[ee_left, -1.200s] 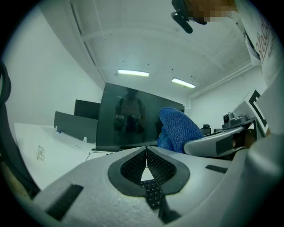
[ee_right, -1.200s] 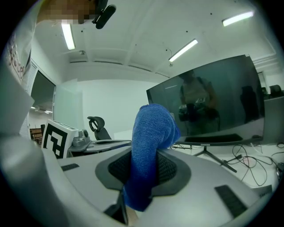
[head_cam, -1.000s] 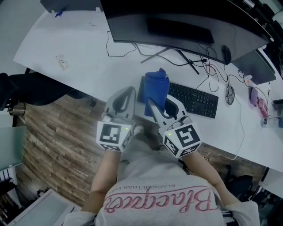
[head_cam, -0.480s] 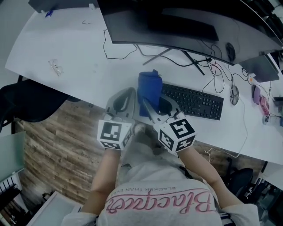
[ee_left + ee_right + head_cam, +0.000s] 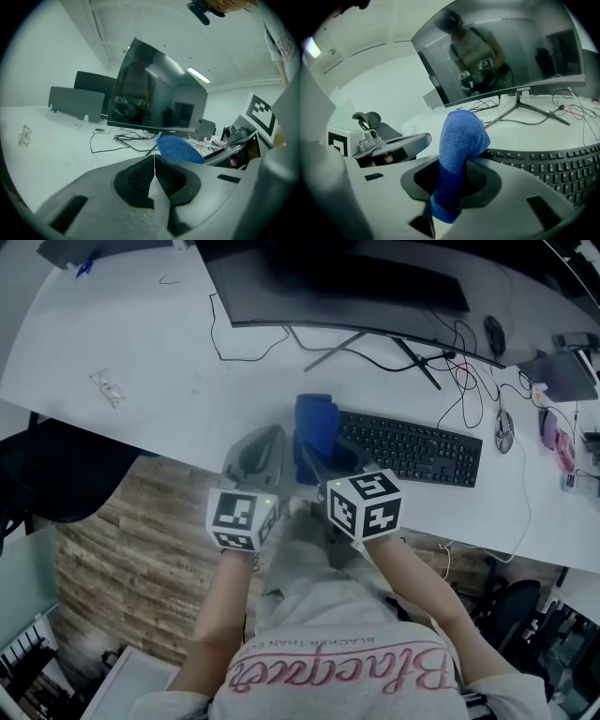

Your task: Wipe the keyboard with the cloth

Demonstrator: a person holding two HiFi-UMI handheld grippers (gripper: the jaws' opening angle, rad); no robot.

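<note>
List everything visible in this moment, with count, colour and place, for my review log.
desk: one, white, across the top of the head view
monitor: one, black, curved, at the desk's back
keyboard: one, black, near the desk's front edge
cloth: one, blue, at the keyboard's left end
mouse: one, dark, right of the keyboard
cables: several, black, under the monitor
small clear item: one, far left on the desk
floor: wood planks, below the desk
left gripper: grey, jaws together, empty
right gripper: grey, jaws shut on the cloth
</note>
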